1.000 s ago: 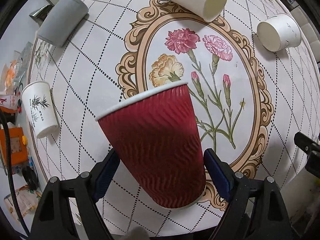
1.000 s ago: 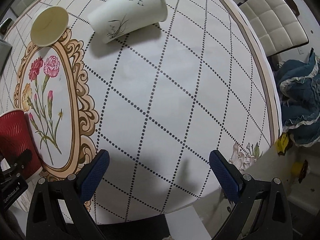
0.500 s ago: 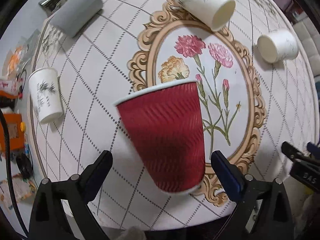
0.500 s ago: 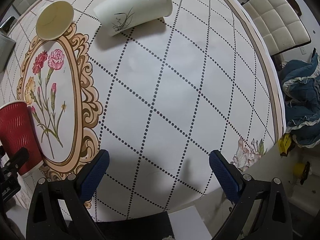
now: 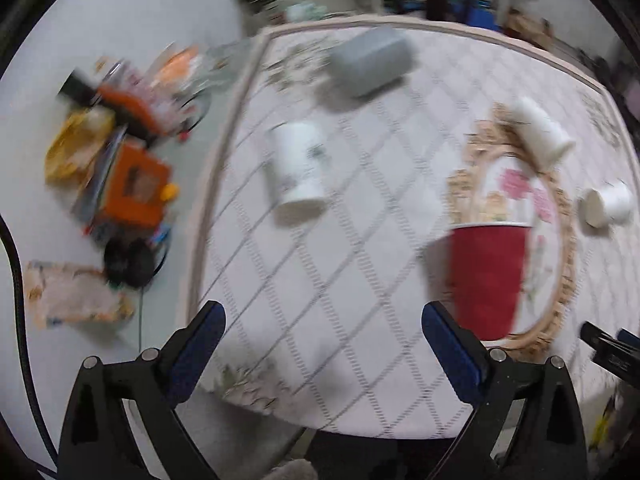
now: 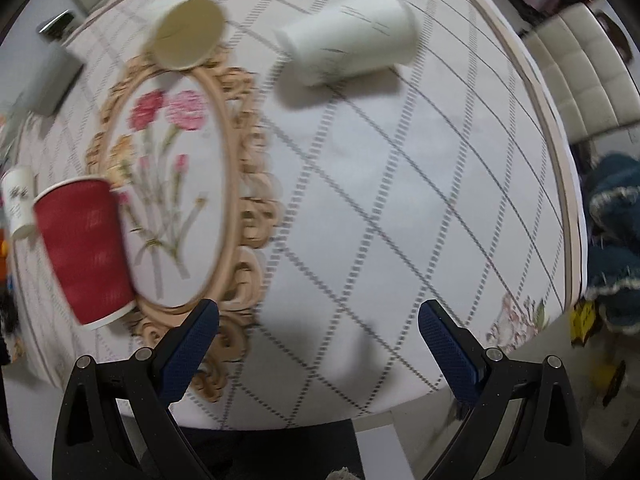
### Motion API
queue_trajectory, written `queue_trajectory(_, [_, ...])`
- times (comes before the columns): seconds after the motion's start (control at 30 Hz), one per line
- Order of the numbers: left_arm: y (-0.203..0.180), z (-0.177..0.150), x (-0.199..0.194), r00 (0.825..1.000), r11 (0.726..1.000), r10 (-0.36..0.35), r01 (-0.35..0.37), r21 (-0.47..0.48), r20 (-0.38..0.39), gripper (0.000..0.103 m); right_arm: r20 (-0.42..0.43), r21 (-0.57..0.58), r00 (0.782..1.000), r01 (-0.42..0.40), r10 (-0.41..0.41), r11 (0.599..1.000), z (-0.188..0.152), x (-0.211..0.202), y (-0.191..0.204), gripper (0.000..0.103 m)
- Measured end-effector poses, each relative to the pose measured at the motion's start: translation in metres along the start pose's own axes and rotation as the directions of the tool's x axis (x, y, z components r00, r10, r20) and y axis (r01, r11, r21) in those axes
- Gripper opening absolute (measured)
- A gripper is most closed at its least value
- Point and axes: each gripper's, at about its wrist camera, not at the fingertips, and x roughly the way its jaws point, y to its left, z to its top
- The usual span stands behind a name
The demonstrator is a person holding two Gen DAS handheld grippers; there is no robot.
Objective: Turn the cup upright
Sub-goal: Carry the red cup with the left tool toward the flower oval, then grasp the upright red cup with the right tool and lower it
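The left tongs are standing wide apart with nothing between the blue pads, hanging over the near edge of the table and touching nothing. The right tongs are gaping just as wide, holding nothing, poised above the near edge further to the right.

The red cup is standing on the table with its white rim uppermost, just beyond the left tongs' right pad and apart from it, at the near end of the gold oval frame printed on the cloth. In the right wrist view the same red cup is sitting near the table's left edge.

White paper cups are lying on their sides around it: one toward the left edge, one at the frame's far end, one beyond the frame to the right. A grey roll is lying near the far edge. The left wrist view is blurring heavily, so fine detail is hard to read.
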Motion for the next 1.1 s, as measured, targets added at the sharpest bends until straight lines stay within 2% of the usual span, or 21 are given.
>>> queue_trajectory(0.2, [0.035,-0.019,0.037,0.997,0.993,0.055,-0.061,-0.102,-0.062,0.101,0.023,-0.141,0.997,-0.063,0.067,0.988,0.002,-0.027,0.063,0.101])
queue_trajectory(0.33, [0.048,-0.027,0.051,0.995,0.990,0.062,-0.072,-0.123,-0.085,0.101,0.023,-0.211,0.996,-0.082,0.089,0.974,0.009,-0.039,0.117,0.101])
queue_trajectory(0.47, [0.055,-0.030,0.063,0.994,0.992,0.052,-0.063,-0.107,-0.096,0.101,0.020,-0.253,0.997,-0.070,0.078,0.965,0.018,-0.041,0.143,0.101])
queue_trajectory(0.83, [0.046,-0.022,0.082,0.998,0.999,-0.015,0.011,-0.048,-0.063,0.103,-0.016,-0.274,0.998,-0.058,0.056,0.960,0.035,-0.024,0.188,0.096])
queue_trajectory(0.97, [0.042,-0.023,0.087,0.998,0.999,-0.007,0.005,-0.032,-0.064,0.103,-0.056,-0.269,0.997,-0.061,0.048,0.961,0.042,-0.012,0.196,0.088])
queue_trajectory(1.1, [0.039,-0.023,0.091,0.997,0.999,-0.019,0.017,-0.028,-0.079,0.103,-0.096,-0.255,0.994,-0.066,0.042,0.965,0.049,0.002,0.198,0.075])
